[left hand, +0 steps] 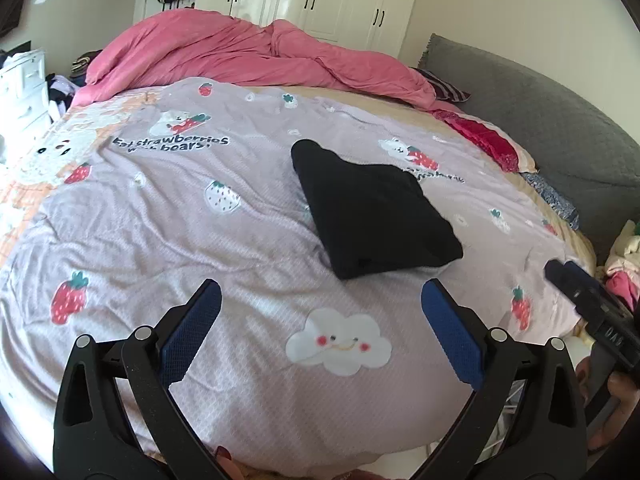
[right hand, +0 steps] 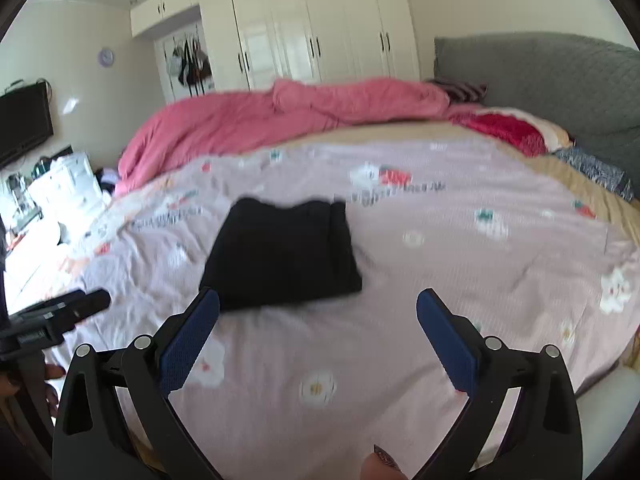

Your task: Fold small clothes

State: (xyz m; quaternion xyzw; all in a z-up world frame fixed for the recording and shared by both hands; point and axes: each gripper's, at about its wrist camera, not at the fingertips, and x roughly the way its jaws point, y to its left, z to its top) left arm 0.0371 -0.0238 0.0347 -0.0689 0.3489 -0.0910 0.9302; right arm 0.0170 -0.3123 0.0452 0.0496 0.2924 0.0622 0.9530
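A black garment [left hand: 372,208] lies folded into a compact rectangle on the lilac strawberry-print bedspread [left hand: 168,216]. My left gripper [left hand: 320,296] hangs open above the bedspread, just short of the garment's near edge, with nothing between its blue pads [left hand: 188,332]. In the right wrist view the same black garment [right hand: 280,252] lies ahead and slightly left. My right gripper [right hand: 318,304] is open too, its left pad [right hand: 188,340] near the garment's near corner, not touching it. Each gripper shows in the other's view: the right gripper [left hand: 588,312] at the right edge, the left gripper [right hand: 60,316] at the left edge.
A crumpled pink duvet [left hand: 256,56] is heaped across the far side of the bed. A grey padded headboard [left hand: 552,128] runs along the right, with red and patterned cloths [left hand: 488,140] beside it. White drawers [left hand: 24,92] stand left of the bed; white wardrobes [right hand: 312,36] line the back wall.
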